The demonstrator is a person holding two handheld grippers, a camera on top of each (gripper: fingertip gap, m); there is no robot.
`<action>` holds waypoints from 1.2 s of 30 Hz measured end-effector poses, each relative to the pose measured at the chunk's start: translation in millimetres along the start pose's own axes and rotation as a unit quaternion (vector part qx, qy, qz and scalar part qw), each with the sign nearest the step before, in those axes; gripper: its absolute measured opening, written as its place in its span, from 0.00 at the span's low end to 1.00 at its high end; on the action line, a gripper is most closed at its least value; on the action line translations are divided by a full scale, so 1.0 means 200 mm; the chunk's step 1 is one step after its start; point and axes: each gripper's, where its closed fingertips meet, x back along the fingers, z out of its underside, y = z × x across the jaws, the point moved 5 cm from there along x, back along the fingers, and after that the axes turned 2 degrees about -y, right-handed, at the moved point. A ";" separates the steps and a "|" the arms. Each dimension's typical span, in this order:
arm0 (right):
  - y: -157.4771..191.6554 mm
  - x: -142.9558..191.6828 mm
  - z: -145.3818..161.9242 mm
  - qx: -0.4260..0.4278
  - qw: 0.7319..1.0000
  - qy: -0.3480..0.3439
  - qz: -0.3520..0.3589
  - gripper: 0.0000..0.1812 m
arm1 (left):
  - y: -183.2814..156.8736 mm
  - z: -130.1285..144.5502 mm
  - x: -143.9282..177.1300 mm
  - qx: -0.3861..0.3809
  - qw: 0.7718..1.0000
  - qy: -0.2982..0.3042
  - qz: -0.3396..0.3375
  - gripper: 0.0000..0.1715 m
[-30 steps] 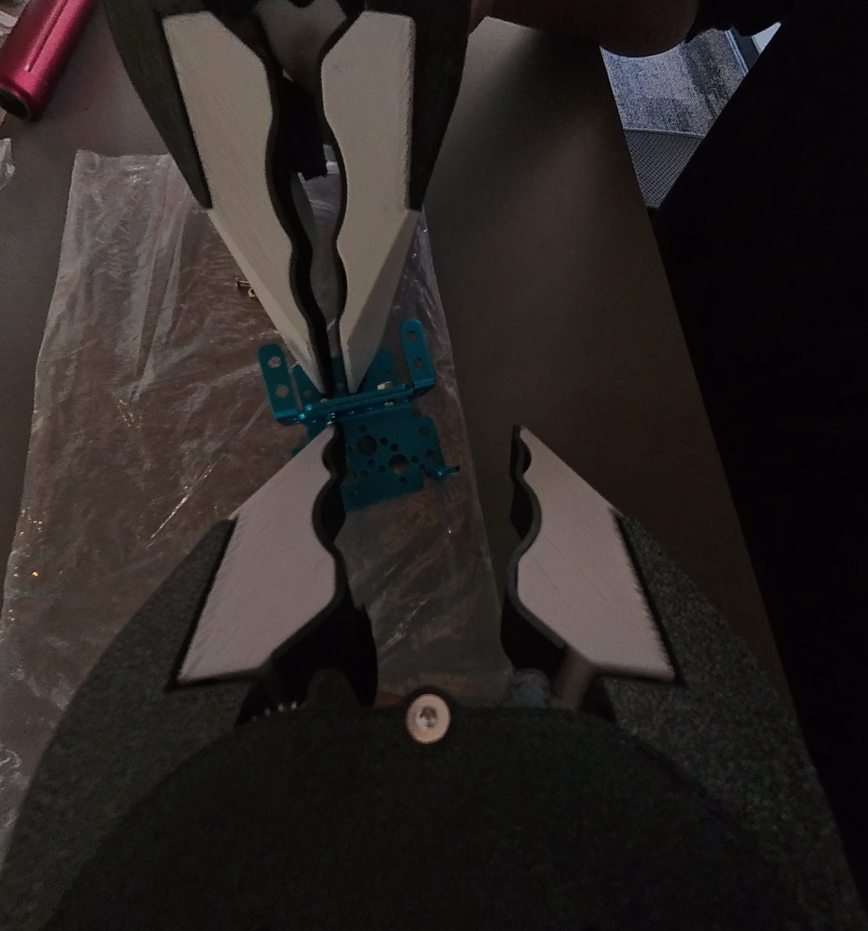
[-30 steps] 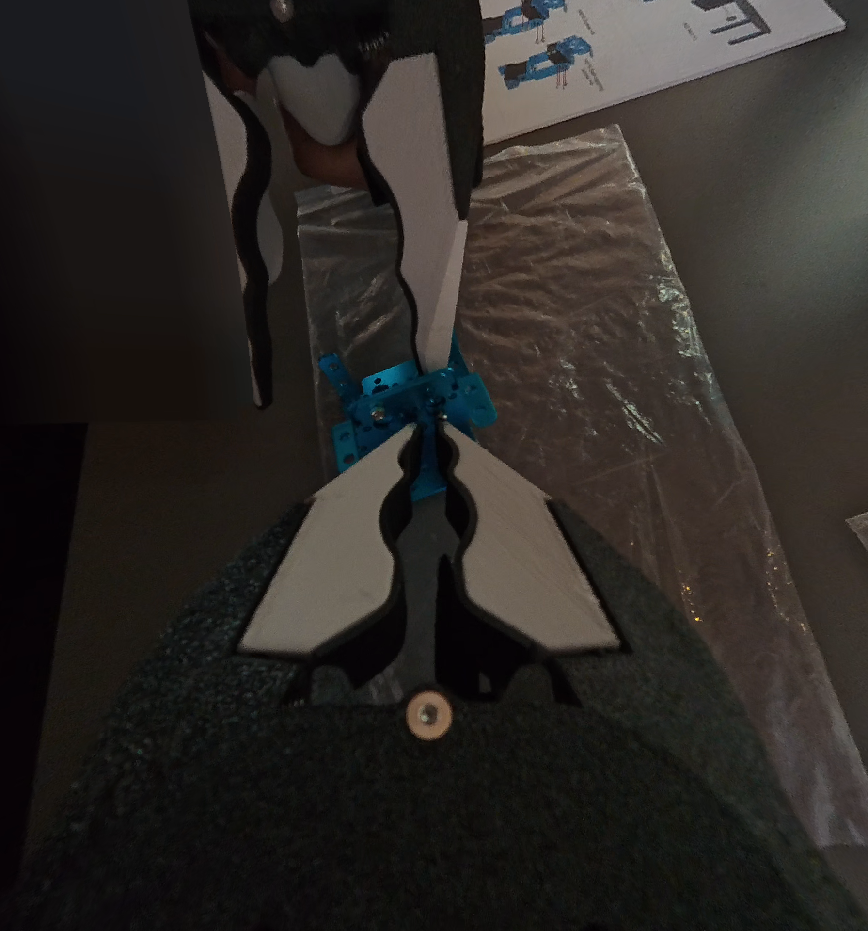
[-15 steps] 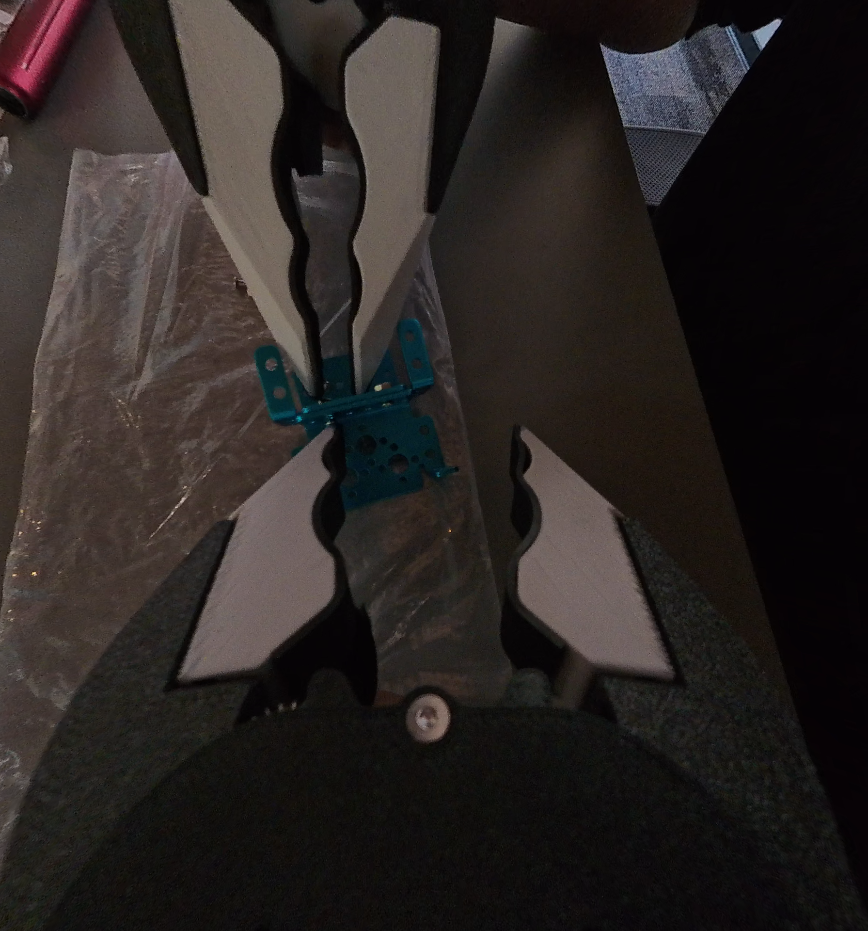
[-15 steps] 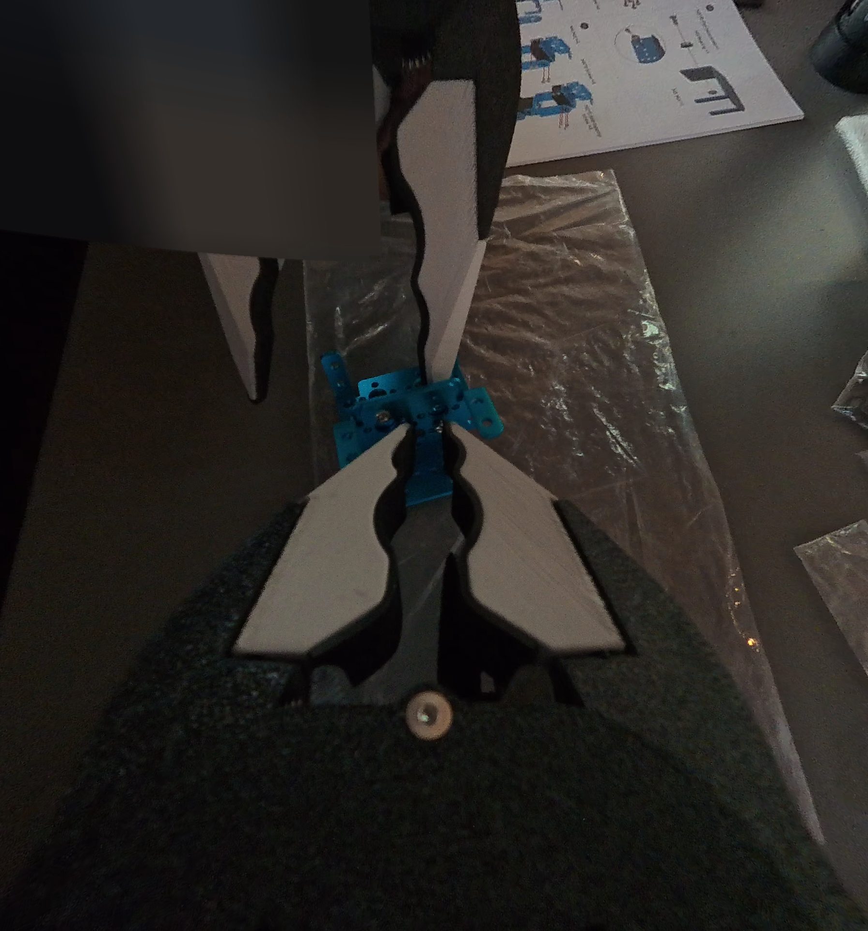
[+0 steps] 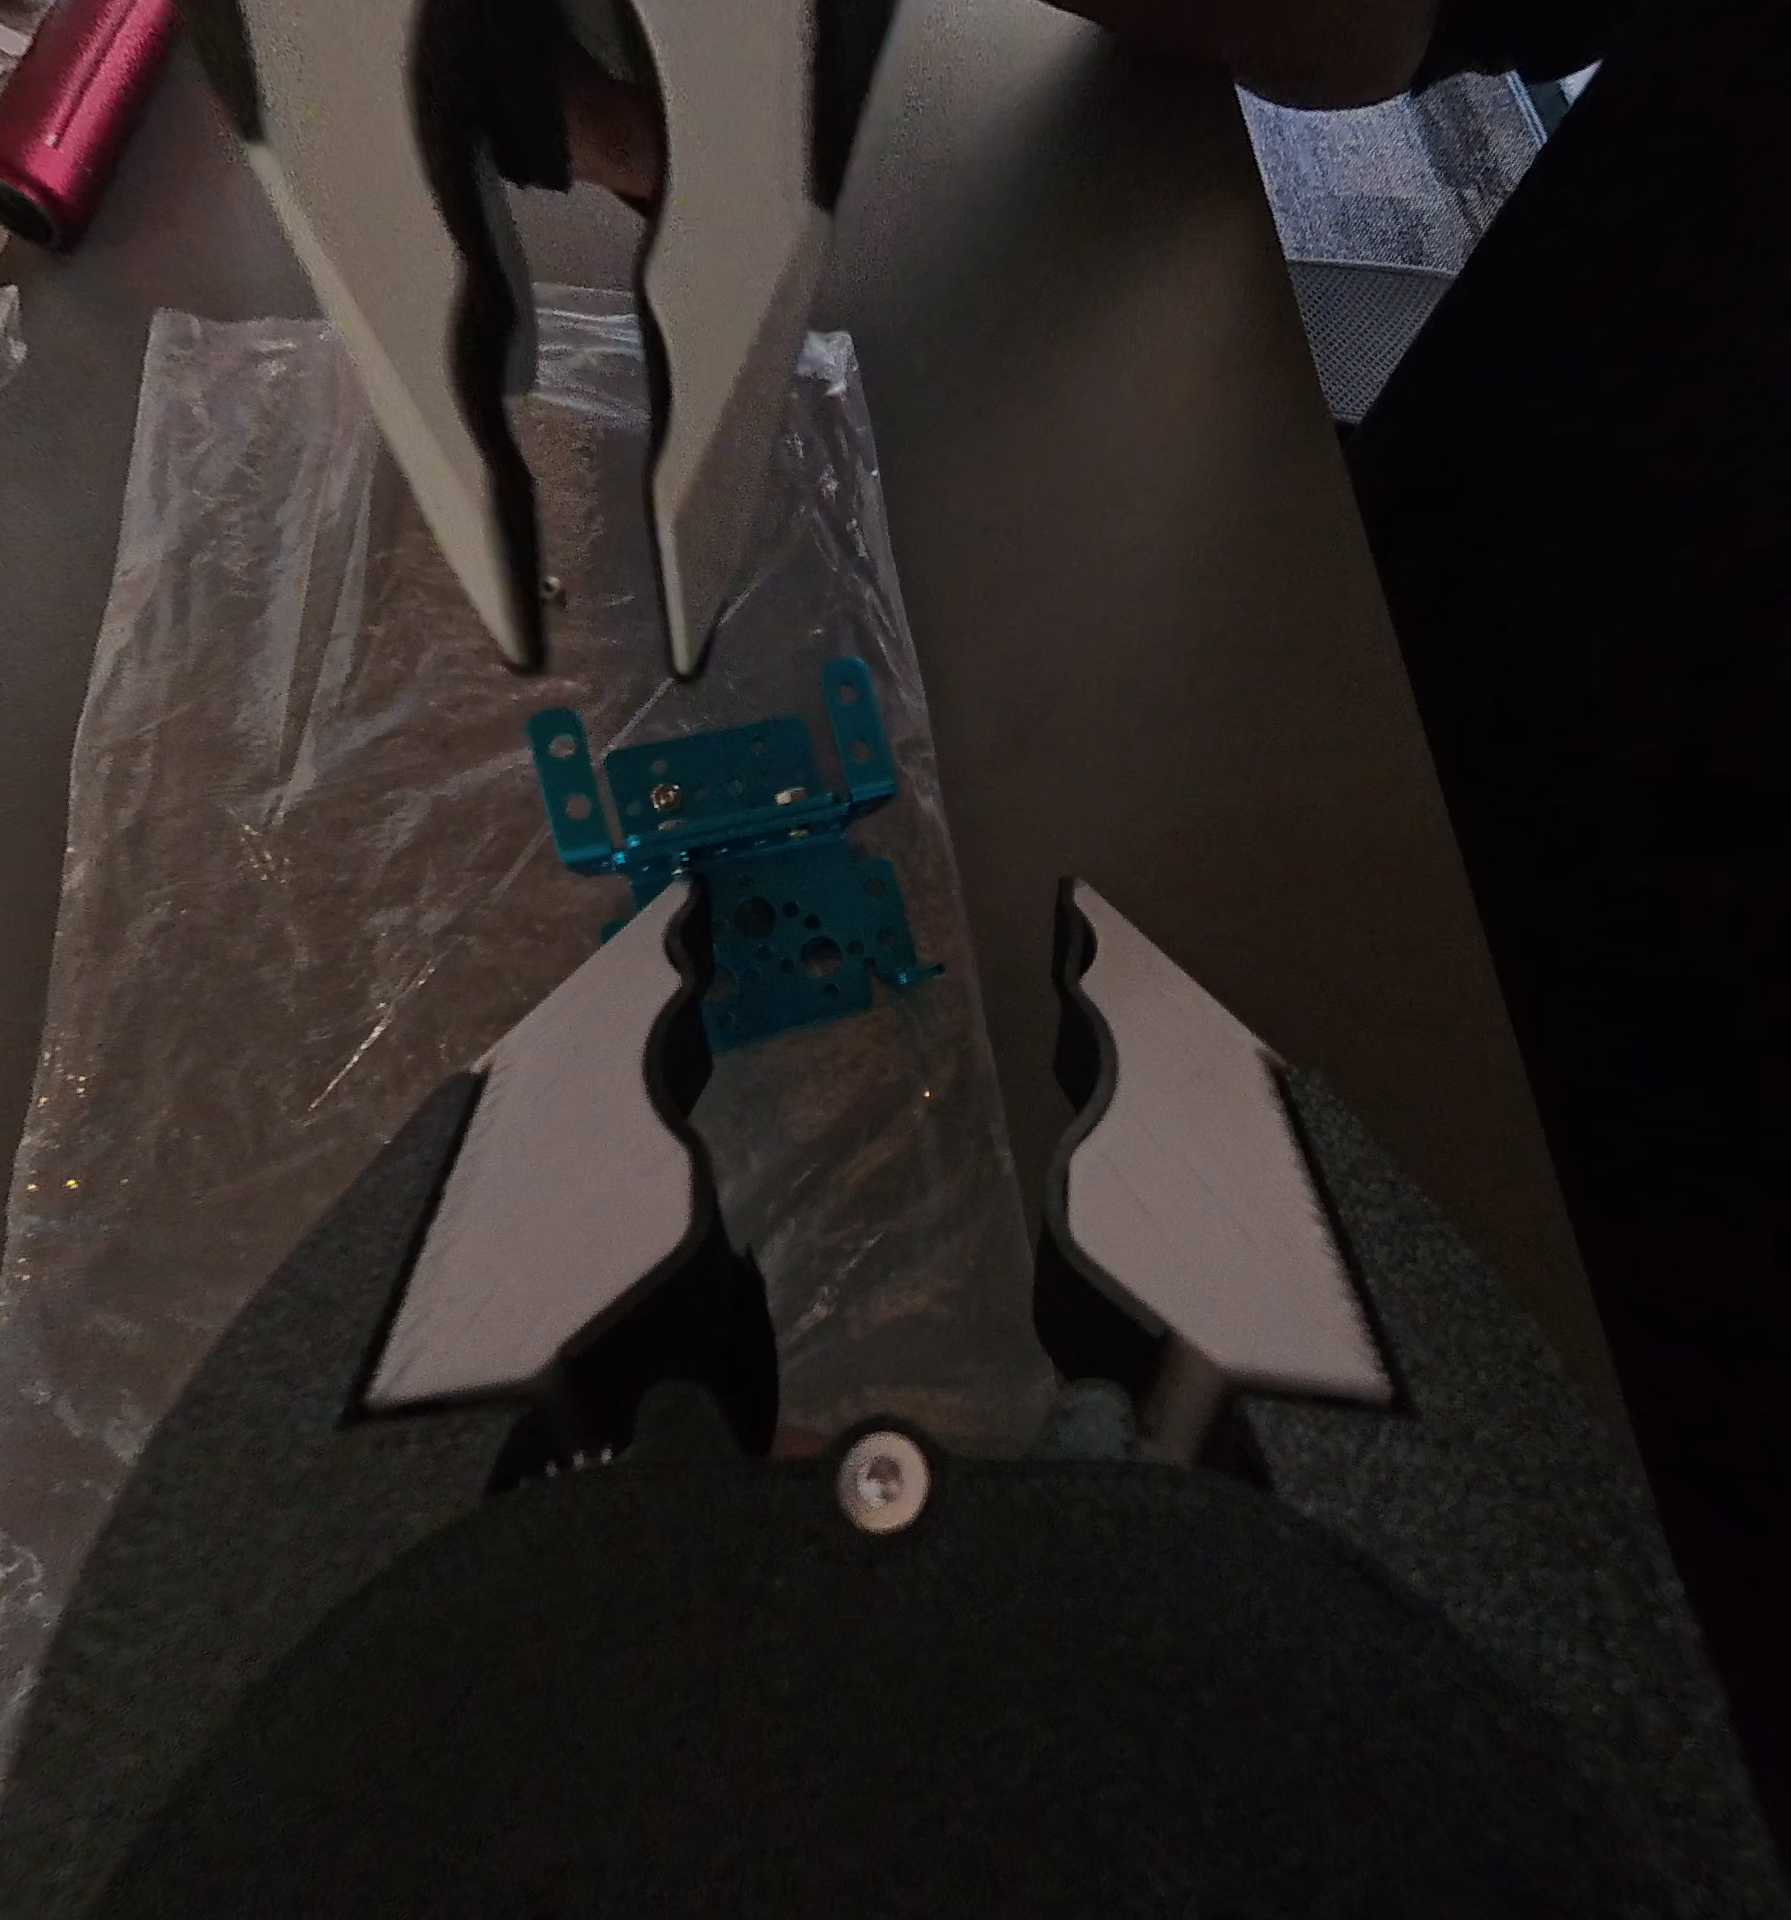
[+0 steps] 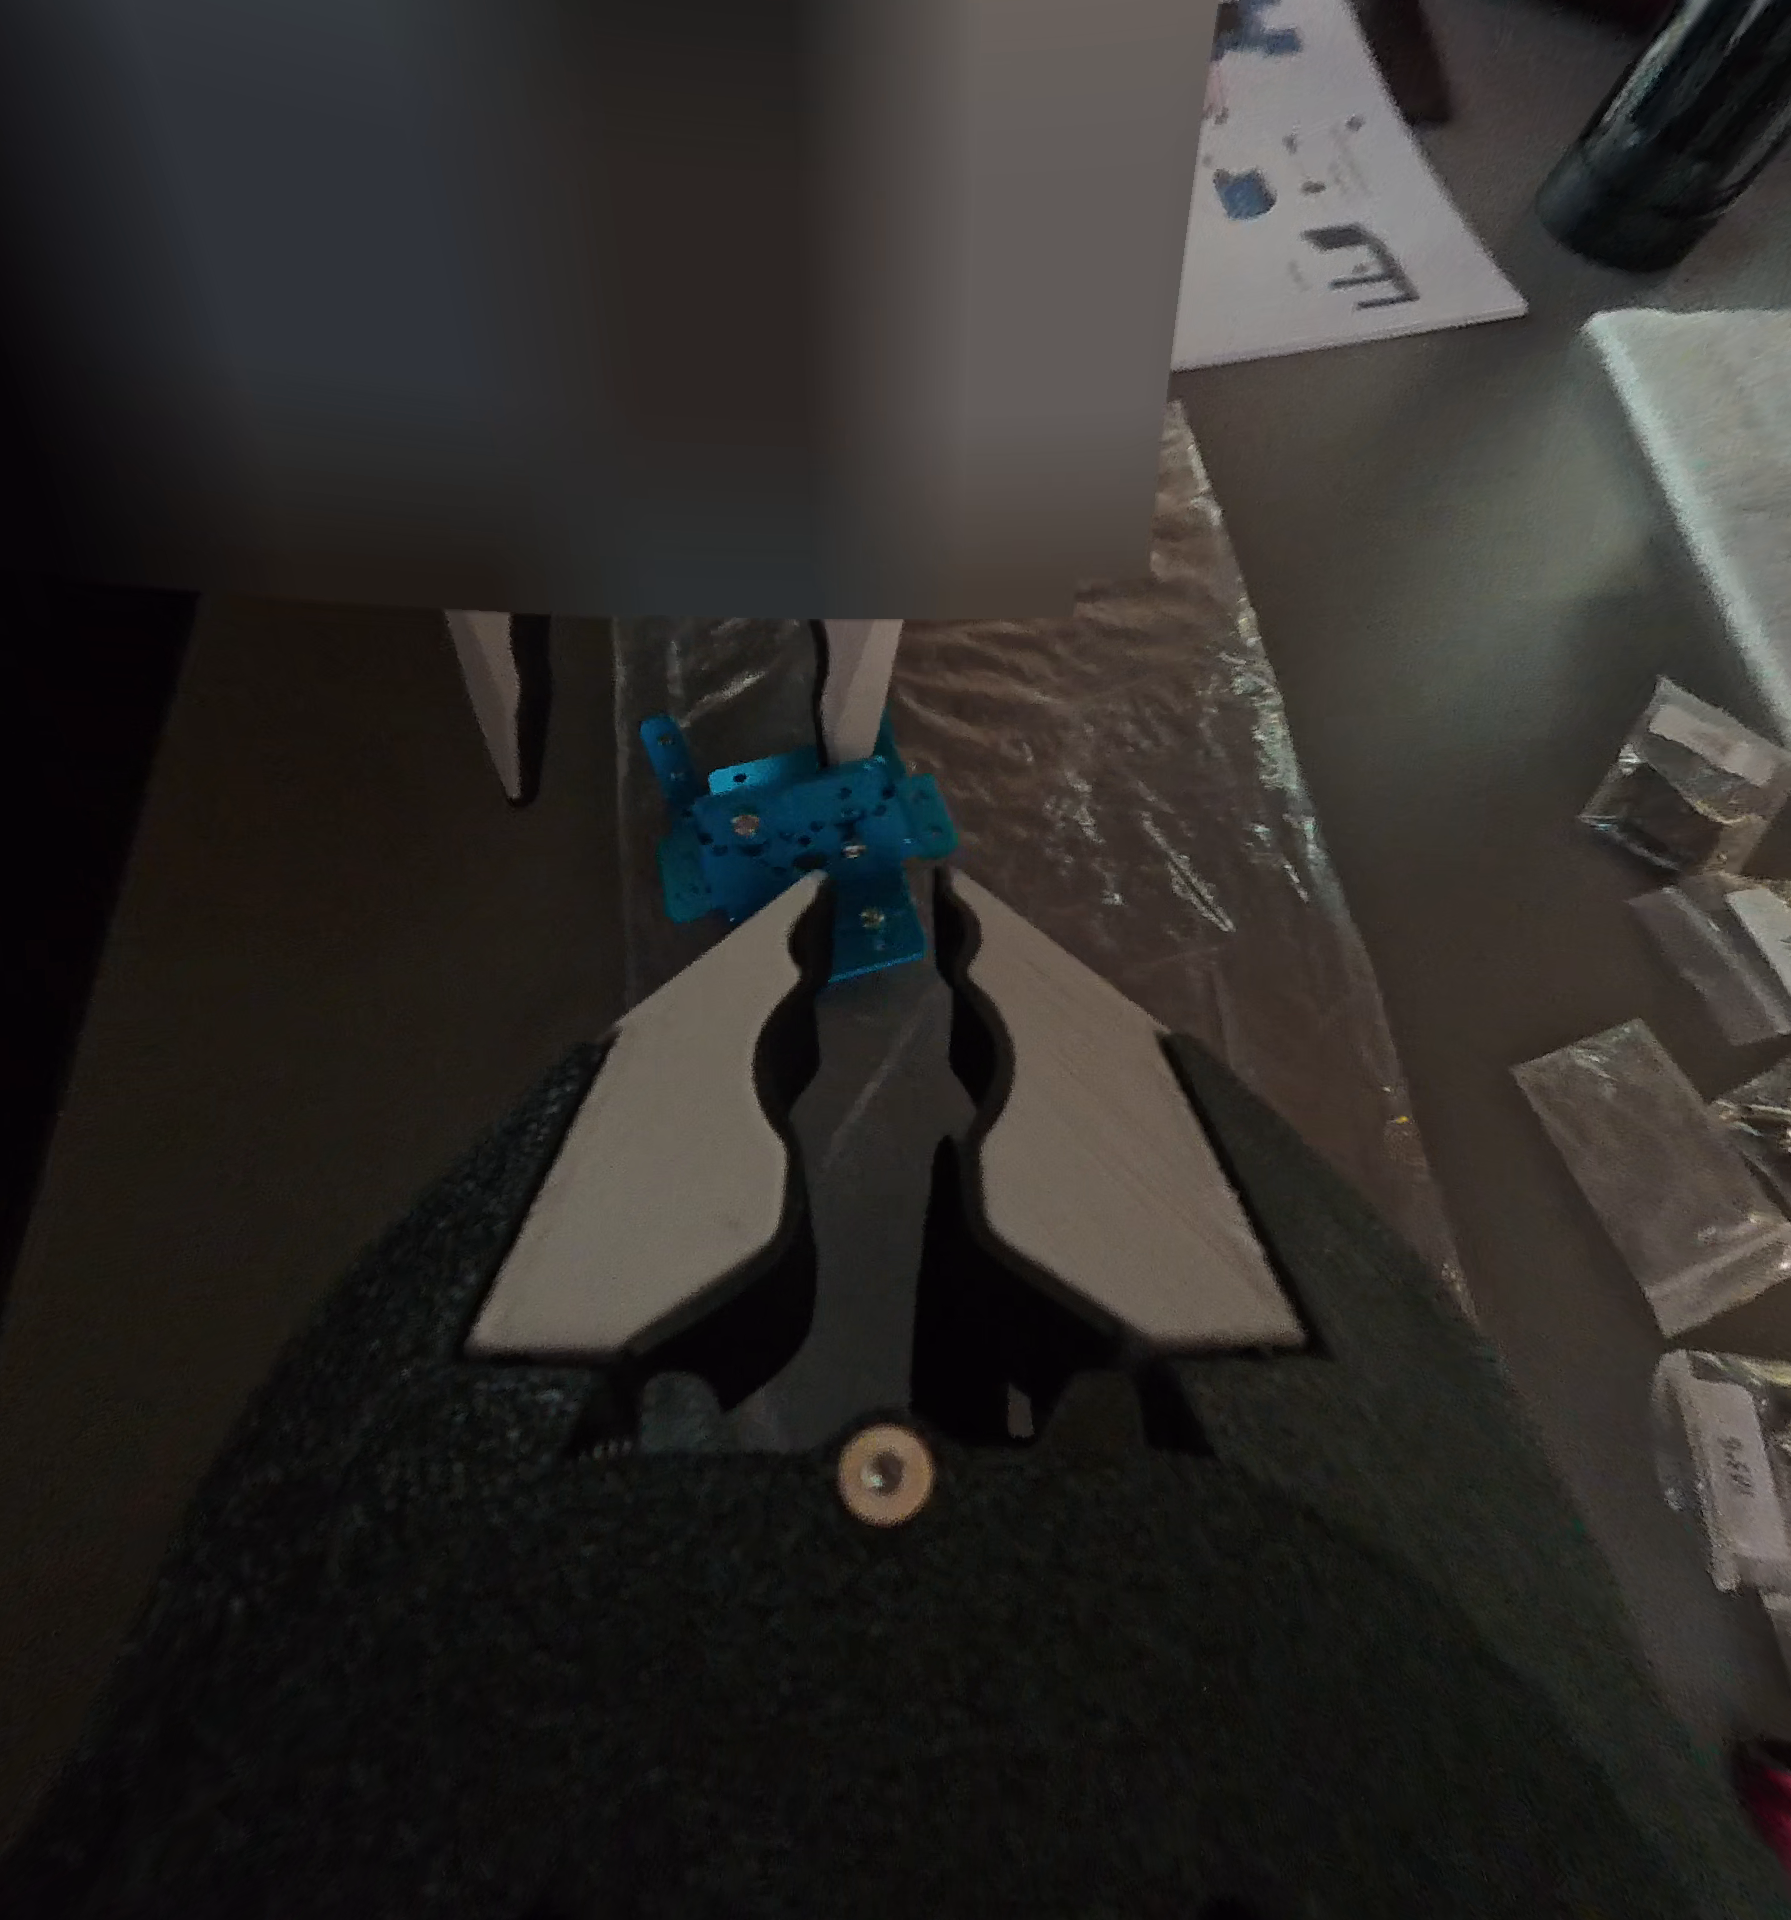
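Blue bracket assembly (image 5: 735,862) lay on a plastic sheet (image 5: 226,831) over the counter (image 5: 1130,623), unheld, since left gripper (image 5: 875,894) and right gripper (image 6: 883,878) both had fingers apart beside it.

- Right gripper (image 6: 880,883) low over a blue perforated metal bracket (image 6: 797,831), fingers parted, the bracket's near end in the gap.
- Bracket resting on a clear plastic sheet (image 6: 1109,821) spread over a dark table (image 6: 351,935).
- Left gripper (image 6: 693,748) opposite, fingers apart, one tip at the bracket's far edge.
- Small clear bags of hardware (image 6: 1660,1164) to the right; a printed sheet (image 6: 1317,229) and dark bottle (image 6: 1691,125) beyond.
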 end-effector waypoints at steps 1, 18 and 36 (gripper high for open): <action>-0.02 0.01 0.00 -0.019 1.000 -0.012 0.001 0.12 | 0.00 0.00 0.00 0.000 1.000 0.000 -0.001 0.38; 0.00 -0.11 0.02 0.026 0.999 0.021 0.003 0.12 | 0.00 -0.01 -0.01 0.000 1.000 -0.002 -0.002 0.39; 0.00 -0.11 0.02 0.000 1.000 0.016 -0.017 0.11 | -0.01 -0.01 -0.01 -0.002 1.000 -0.001 -0.001 0.39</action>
